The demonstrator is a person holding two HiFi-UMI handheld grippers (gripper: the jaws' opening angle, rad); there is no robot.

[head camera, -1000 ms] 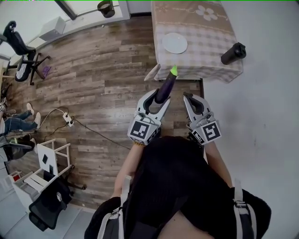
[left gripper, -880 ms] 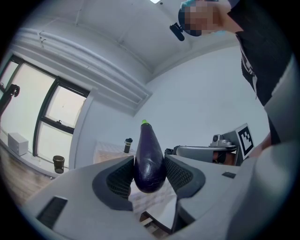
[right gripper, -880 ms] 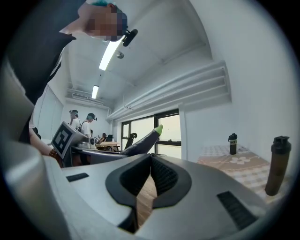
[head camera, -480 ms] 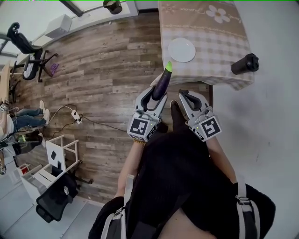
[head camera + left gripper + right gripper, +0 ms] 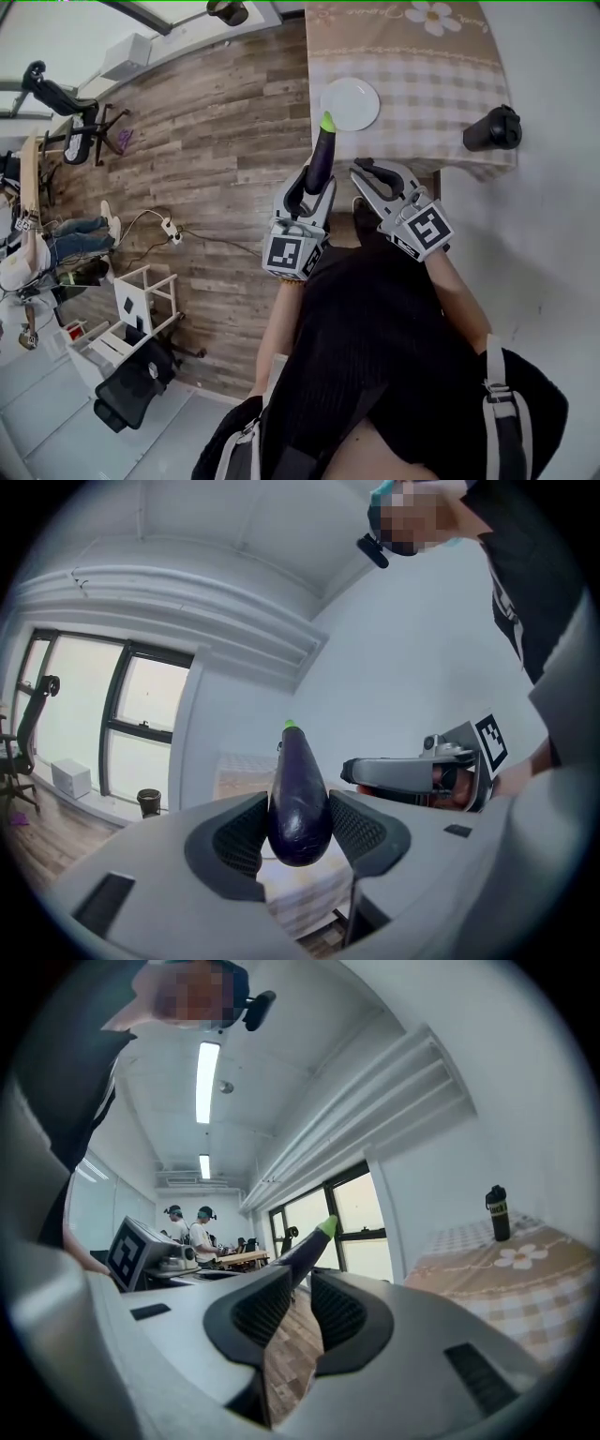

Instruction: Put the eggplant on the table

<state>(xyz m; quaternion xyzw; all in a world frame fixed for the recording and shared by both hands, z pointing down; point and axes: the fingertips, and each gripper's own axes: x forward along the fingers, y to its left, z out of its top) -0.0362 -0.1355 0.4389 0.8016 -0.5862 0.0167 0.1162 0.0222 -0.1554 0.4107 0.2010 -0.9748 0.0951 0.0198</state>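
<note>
floor [image 5: 216, 141]: wood planks, takes up most of my head view, with a cable running across it on the left

table [image 5: 441, 84]: top of my head view, up against the white wall on the right, checked cloth with a flower print

person [image 5: 375, 356]: black top, grey straps over the shoulders, fills the bottom of the head view, both arms stretched toward the table

office chair [image 5: 70, 112]: black, far left on the floor, well apart from everything I care about

left gripper [image 5: 316, 183]: clamped on the eggplant, both pads pressed against the sides of its fat end, pointing at the table's near edge

right gripper [image 5: 302, 1288]: just beside the left one, on its right. Its jaws have just been opening and I'm looking at a narrow gap, with nothing between the pads, only floor beyond them

eggplant [image 5: 322, 155]: dark purple, sticks out past the left jaws with the green stem end away from me. It's up in the air, not on the table yet, and in the head view its tip overlaps the plate's near-left rim

plate [image 5: 350, 103]: white, round, sits on the cloth by the table's near-left corner

bottle [image 5: 492, 128]: black, stands upright at the table's right side, well apart from the plate

power strip [image 5: 169, 227]: white, lies on the floor at the left, on that cable
</note>
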